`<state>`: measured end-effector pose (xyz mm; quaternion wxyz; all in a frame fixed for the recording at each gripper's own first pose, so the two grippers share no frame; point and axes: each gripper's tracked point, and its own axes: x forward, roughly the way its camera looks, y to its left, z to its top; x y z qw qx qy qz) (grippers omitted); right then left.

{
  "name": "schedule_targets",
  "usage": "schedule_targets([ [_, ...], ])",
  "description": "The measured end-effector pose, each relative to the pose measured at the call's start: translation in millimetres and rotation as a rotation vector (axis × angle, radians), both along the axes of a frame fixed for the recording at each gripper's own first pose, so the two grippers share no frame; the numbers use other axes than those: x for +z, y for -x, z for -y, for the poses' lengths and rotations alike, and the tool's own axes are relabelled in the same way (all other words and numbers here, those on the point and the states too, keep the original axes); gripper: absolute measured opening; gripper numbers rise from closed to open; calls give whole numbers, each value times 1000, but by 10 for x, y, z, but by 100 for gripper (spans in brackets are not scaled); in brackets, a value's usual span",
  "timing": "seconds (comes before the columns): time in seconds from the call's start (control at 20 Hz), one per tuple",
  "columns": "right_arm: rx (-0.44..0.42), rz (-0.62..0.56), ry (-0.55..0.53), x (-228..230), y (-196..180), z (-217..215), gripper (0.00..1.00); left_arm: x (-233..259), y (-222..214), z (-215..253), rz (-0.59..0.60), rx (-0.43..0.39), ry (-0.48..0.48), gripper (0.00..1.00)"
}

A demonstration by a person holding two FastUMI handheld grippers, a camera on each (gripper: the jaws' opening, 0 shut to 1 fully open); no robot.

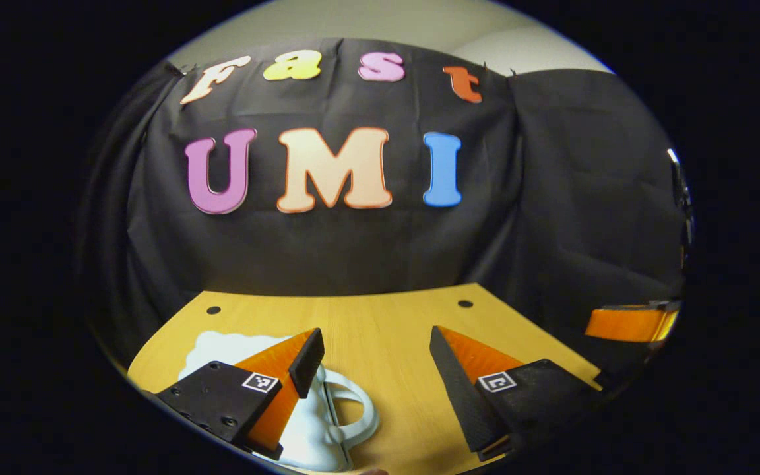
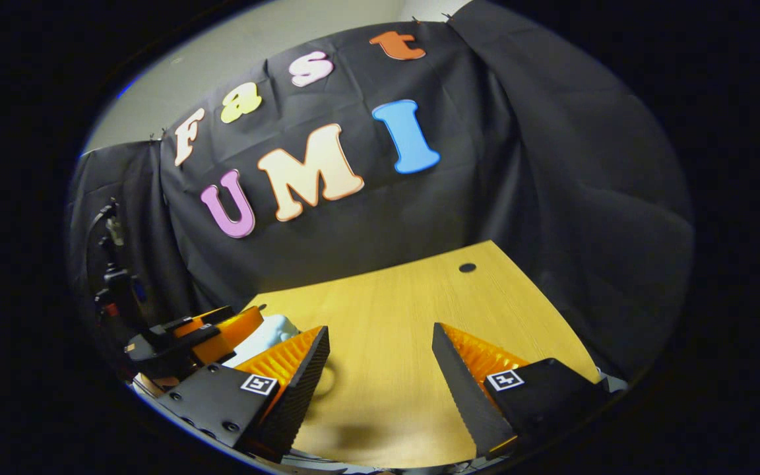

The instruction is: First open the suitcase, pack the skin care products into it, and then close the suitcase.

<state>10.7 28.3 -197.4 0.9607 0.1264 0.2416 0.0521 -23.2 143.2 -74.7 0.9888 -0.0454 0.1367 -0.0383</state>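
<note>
Left gripper view: left gripper [image 1: 377,369] fingers spread apart, nothing between them, over the yellow wooden table [image 1: 380,323]. Pale white cloud-shaped suitcase with loop handle [image 1: 327,422] lies closed on the table, partly under the left finger. Right gripper view: right gripper [image 2: 380,369] also spread, holding nothing; left gripper and suitcase sit beyond its left finger.
</note>
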Motion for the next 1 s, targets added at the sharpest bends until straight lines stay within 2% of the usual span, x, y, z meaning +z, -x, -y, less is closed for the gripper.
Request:
schedule_targets([
  [0.1, 0, 93, 13, 295, -82, -54, 99, 422, 123, -45, 82, 27, 14, 98],
  [0.25, 6, 249, 38, 801, -128, -142, 99, 865, 161, -86, 206, 49, 15, 97],
  [0.4, -8, 363, 109, 1127, -110, -201, 98, 1020, 160, -181, 228, 79, -8, 95],
  [0.55, -18, 440, 161, 1358, -68, -252, 98, 1057, 93, -104, 220, 48, -10, 95],
  [0.8, -38, 495, 203, 1478, 9, -266, 98, 942, 12, 26, 177, -7, -10, 95],
  [1.0, -70, 508, 202, 1547, 33, -236, 98, 1077, 40, 72, 215, -30, -28, 95],
])
